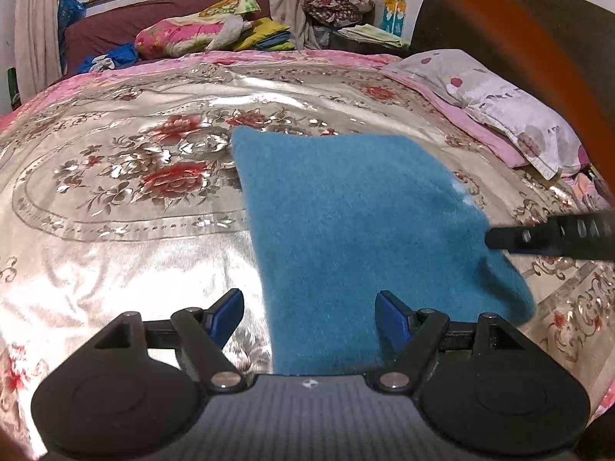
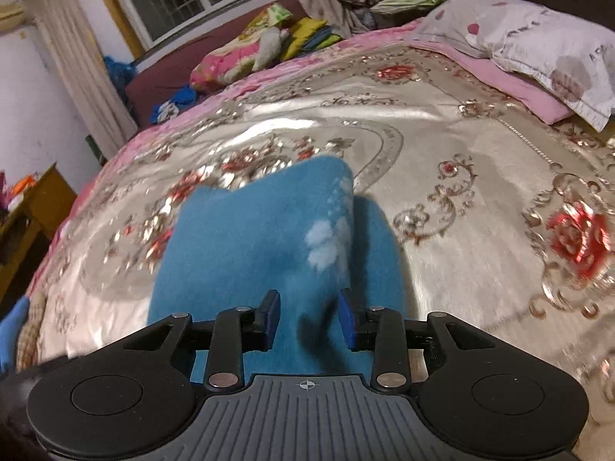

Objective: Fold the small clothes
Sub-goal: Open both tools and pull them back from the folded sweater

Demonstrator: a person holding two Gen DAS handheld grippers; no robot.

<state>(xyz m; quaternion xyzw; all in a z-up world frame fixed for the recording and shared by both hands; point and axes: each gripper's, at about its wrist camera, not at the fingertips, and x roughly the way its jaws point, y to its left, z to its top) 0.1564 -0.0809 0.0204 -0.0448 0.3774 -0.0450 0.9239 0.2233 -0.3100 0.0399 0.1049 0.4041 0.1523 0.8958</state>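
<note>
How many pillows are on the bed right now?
1: a white spotted pillow at the bed's far right edge, on a pink sheet. Others may be hidden outside the view.

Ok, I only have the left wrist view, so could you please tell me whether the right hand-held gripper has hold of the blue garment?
Observer: The right hand-held gripper is open; the blue garment shows in the gap, not visibly clamped.
Operator: Thank you. Is the cloth lying flat there?
Observer: No, a fold bearing white marks rises just ahead of it.
</note>
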